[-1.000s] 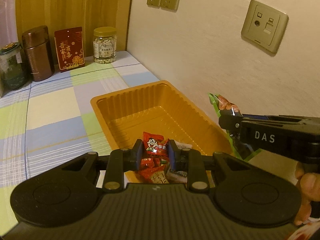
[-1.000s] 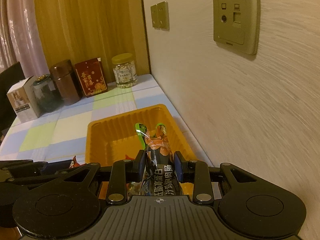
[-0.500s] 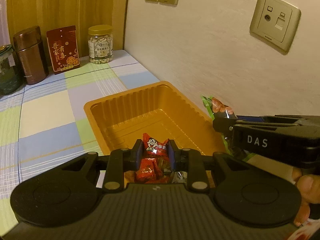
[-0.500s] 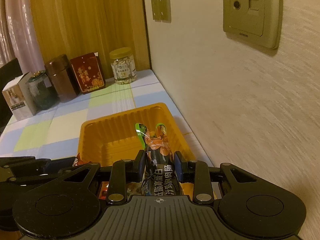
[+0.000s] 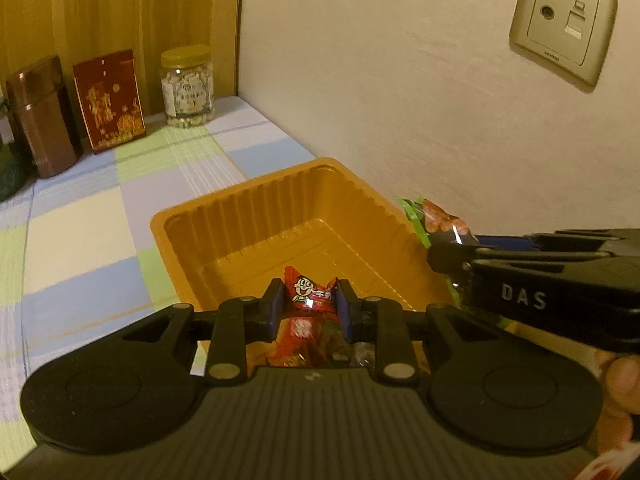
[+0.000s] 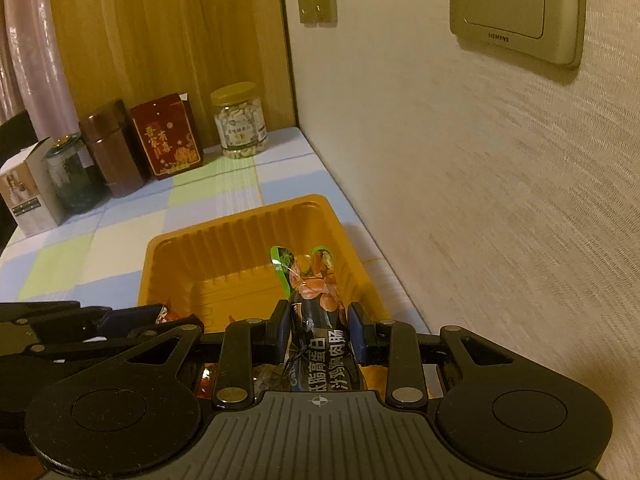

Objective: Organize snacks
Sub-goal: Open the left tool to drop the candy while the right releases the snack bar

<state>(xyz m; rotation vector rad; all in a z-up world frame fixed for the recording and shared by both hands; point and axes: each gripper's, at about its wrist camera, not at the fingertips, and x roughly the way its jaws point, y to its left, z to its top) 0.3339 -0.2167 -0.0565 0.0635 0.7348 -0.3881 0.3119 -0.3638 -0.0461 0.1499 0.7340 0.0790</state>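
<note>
Cream wall and a checked tablecloth on the table [image 5: 80,240] fill my view. Ahead of both jaws sits the orange plastic tray [image 5: 224,216], its far half bare; a few wrapped snacks already lie at its near end, under the jaws. My right gripper [image 6: 318,330] pinches a dark sausage packet [image 6: 316,312] above the tray's near right side. My left gripper [image 5: 306,310] has the red candy packet [image 5: 310,298] between its jaws, which are easing apart over the tray. I judge both pieces nearly delivered; releasing them remains, and whether more snacks wait outside I cannot tell.
</note>
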